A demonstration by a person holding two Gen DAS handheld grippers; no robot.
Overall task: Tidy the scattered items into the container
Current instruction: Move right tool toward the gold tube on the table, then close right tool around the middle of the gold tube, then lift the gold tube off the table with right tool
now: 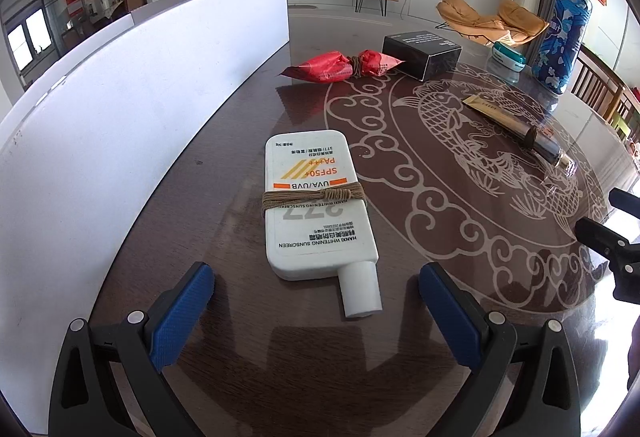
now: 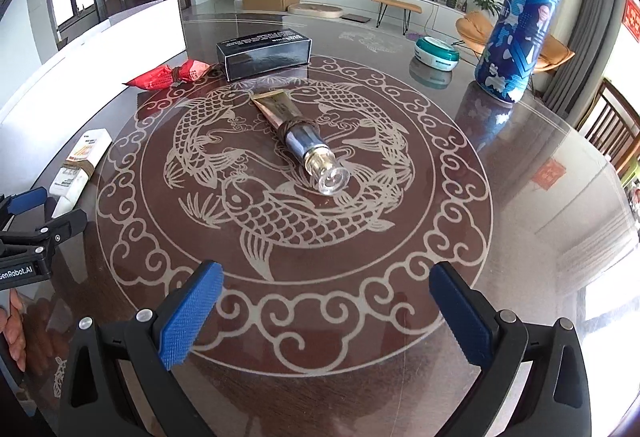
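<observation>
A white sunscreen bottle (image 1: 316, 205) tied with brown string lies flat on the dark table, cap toward me, just ahead of my open left gripper (image 1: 316, 301). The white container wall (image 1: 120, 125) runs along its left. Farther back lie a red packet (image 1: 344, 67) and a black box (image 1: 420, 55). In the right wrist view a gold tube with a clear cap (image 2: 300, 137) rests on the fish pattern, well ahead of my open right gripper (image 2: 326, 301). The sunscreen bottle (image 2: 80, 165) and left gripper (image 2: 36, 213) show at the left edge. Both grippers hold nothing.
A tall blue patterned can (image 2: 516, 33) stands at the far right of the table (image 2: 540, 197), with a teal and white round tin (image 2: 436, 53) beside it. Wooden chairs (image 2: 612, 129) line the right edge. A hand (image 2: 14, 333) shows at lower left.
</observation>
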